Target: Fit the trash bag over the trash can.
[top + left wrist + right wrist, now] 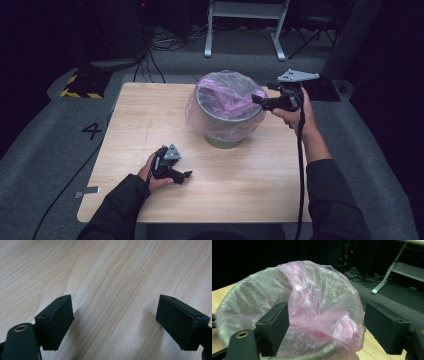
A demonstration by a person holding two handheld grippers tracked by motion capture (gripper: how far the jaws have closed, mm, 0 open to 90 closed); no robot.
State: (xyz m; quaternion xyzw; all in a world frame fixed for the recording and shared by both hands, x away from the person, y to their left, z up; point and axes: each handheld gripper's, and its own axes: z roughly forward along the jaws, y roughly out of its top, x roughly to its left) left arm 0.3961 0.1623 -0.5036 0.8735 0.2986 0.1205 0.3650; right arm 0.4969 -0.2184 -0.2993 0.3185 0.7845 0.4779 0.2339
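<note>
Bin liner (226,89) drapes over the bin (222,131) near the desk's far edge; right gripper (257,99), jaws apart, addresses its rim fold. Left gripper (184,176) idles near the front edge, jaws apart.

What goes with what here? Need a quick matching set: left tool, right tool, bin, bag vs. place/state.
Things:
1. left tool
2. right tool
3. bin
4. pink bag

Places or states:
A. lines the bin, its edge folded out over the rim
B. open, low over bare wood near the table's front left
C. open, at the bin's right rim, by the plastic
D. stands upright on the table, back of centre

Pairs: 1-B, 2-C, 3-D, 4-A
</note>
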